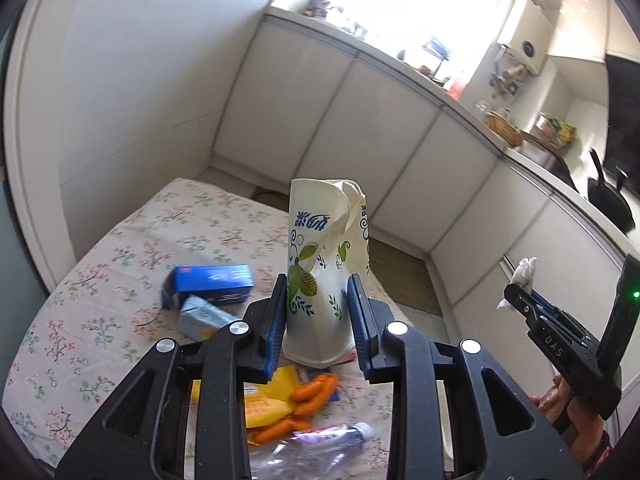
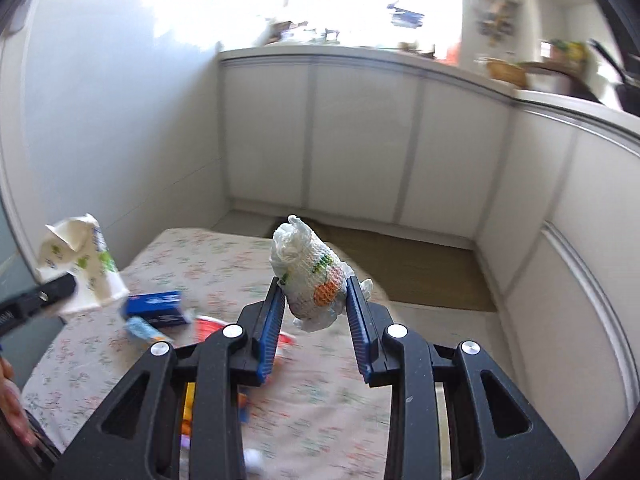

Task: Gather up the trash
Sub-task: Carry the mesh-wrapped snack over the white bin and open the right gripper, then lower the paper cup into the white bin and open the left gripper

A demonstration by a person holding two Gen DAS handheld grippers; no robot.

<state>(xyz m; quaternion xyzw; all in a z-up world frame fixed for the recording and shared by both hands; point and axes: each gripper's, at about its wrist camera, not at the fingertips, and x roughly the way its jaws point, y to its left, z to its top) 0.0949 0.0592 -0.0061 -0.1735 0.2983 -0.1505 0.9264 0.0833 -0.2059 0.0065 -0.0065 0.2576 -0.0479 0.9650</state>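
The left tool (image 1: 318, 312) is clamped narrowly on a crushed white paper cup printed with green leaves and blue lettering (image 1: 326, 264), gripping it low on the body so that it stands upright above the blue pads, its dented rim uppermost. The right tool (image 2: 314, 306) is closed almost fully on a crumpled wad of white tissue with orange and green print (image 2: 314, 280), pinched across its middle with loose ends sticking out above and below. Both pieces of trash are held clear above the surface covered with a floral cloth (image 1: 120, 280), which suggests they are being carried off to a bin that no view shows. On the cloth lie a blue rectangular carton (image 1: 214, 283), a pale blue packet (image 1: 204, 316) just beside it, small orange carrots (image 1: 312, 394) on a yellow wrapper (image 1: 268, 400), and a tube in clear plastic (image 1: 332, 436); which of these count as trash is hard to judge.
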